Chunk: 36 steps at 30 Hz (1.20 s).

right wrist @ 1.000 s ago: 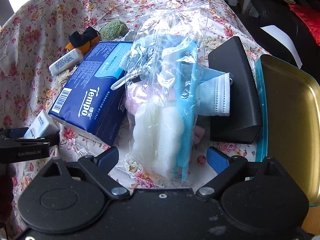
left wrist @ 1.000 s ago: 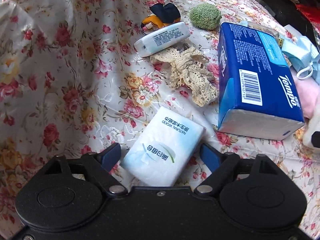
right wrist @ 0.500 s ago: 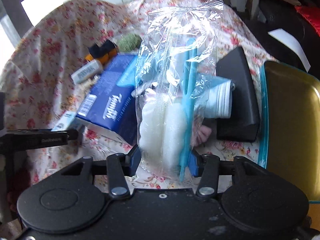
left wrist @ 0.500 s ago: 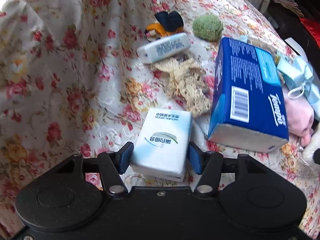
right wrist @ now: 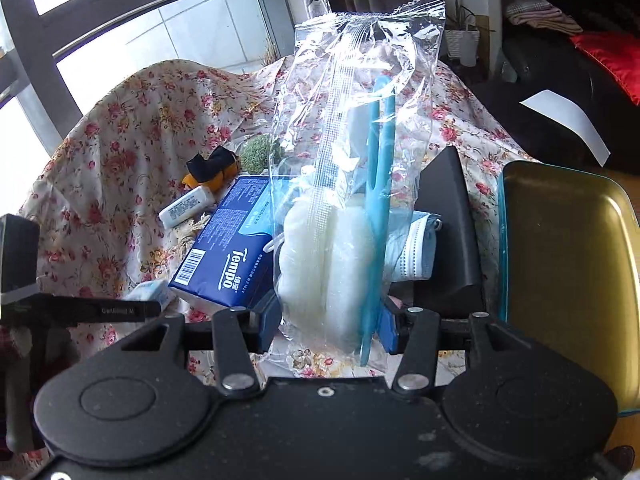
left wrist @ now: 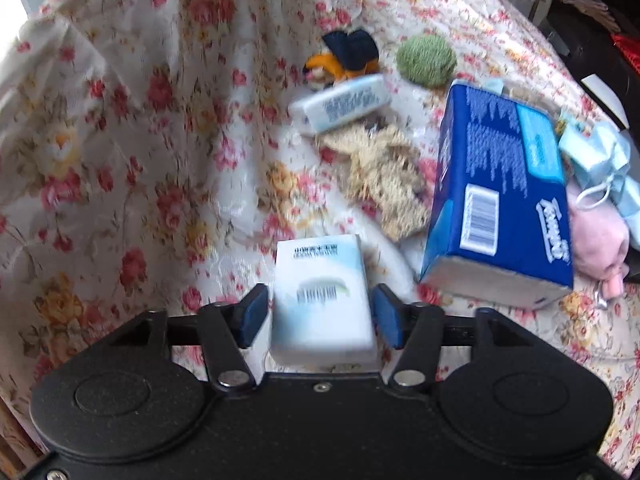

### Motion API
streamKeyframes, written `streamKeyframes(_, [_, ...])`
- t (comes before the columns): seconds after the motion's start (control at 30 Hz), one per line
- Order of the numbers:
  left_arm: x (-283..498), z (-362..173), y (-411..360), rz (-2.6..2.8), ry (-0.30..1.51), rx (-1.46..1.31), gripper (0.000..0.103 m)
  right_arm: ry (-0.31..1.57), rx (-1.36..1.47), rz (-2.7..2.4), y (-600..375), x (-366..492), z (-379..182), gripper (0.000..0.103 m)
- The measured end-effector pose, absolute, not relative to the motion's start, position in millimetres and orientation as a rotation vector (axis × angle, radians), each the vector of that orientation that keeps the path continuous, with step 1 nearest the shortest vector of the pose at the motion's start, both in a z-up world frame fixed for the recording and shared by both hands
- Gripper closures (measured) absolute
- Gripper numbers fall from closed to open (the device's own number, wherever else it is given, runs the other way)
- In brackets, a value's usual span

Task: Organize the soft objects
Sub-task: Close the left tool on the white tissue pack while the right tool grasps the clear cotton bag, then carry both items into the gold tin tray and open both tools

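Observation:
My left gripper (left wrist: 320, 316) is shut on a small white tissue pack (left wrist: 322, 300) and holds it above the floral cloth (left wrist: 120, 160). My right gripper (right wrist: 328, 320) is shut on a clear plastic bag (right wrist: 344, 200) holding a white sponge brush with a blue handle, lifted upright. The left gripper also shows in the right wrist view (right wrist: 80, 310) at the left, with the tissue pack (right wrist: 150, 292). A blue Tempo tissue pack (left wrist: 500, 200) lies to the right of the left gripper; it also shows in the right wrist view (right wrist: 228, 248).
On the cloth lie a white tube (left wrist: 340, 104), a beige lace piece (left wrist: 384, 180), a green ball (left wrist: 426, 60), an orange and black toy (left wrist: 344, 60), a pink plush (left wrist: 596, 236) and blue masks (right wrist: 416, 248). A black case (right wrist: 448, 232) and a gold tray (right wrist: 568, 272) sit right.
Both grippers closed from open: the left on the white tissue pack, the right on the plastic bag. Both then lifted their objects off the cloth.

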<state>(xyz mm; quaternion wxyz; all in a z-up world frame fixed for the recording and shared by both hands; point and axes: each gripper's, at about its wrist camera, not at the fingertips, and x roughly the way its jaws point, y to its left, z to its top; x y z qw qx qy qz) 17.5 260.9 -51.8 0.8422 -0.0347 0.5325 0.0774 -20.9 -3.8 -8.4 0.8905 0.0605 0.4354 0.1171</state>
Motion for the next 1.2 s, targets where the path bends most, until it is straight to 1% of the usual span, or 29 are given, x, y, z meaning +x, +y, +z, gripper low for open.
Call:
streamKeyframes(0.03, [16.2,-55.4,261.8,0.174,1.132,-0.077,0.028,0.907,0.127,0.237,-4.0,-20.3,-9.1,0.054])
streamKeyframes(0.2, [19.8,-69.3,265.6,0.209,1.161,-0.085,0.025,0.913,0.144,0.228,-4.8,-16.9,-10.2,0.054])
streamKeyframes(0.27, [22.3,-73.5,267.8,0.217,1.17,-0.104,0.02,0.912,0.144,0.228,-4.5,-17.2,-10.3,0.054])
streamKeyframes(0.33, [24.7,-77.4,269.9,0.22,1.177,-0.127,0.019,0.912,0.142,0.227,-4.0,-17.6,-11.0,0.054])
streamKeyframes(0.43, [28.7,-81.4,271.2,0.228,1.183,-0.15,0.013,0.913,0.142,0.227,-4.5,-17.8,-10.7,0.054])
streamKeyframes(0.53, [28.9,-81.6,271.3,0.225,1.184,-0.15,0.013,0.915,0.142,0.225,-4.9,-17.5,-11.2,0.054])
streamKeyframes(0.6, [27.2,-79.9,272.7,0.221,1.18,-0.153,0.021,0.915,0.144,0.225,-5.3,-17.2,-11.2,0.054])
streamKeyframes(0.67, [25.5,-75.0,273.8,0.222,1.165,-0.159,0.042,0.913,0.142,0.225,-4.5,-17.0,-11.1,0.054])
streamKeyframes(0.7, [25.7,-72.8,274.0,0.218,1.165,-0.162,0.046,0.912,0.142,0.225,-5.0,-17.4,-11.3,0.054])
streamKeyframes(0.73, [26.1,-71.3,274.1,0.215,1.165,-0.163,0.053,0.912,0.143,0.226,-5.0,-17.6,-11.3,0.054])
streamKeyframes(0.93, [24.3,-56.0,277.9,0.247,1.135,-0.192,0.053,0.9,0.156,0.219,-8.6,-19.5,-9.6,0.054])
streamKeyframes(1.2, [27.5,-3.8,258.8,0.2,1.021,-0.169,0.053,0.87,0.194,0.182,-16.7,-19.5,-4.5,0.054])
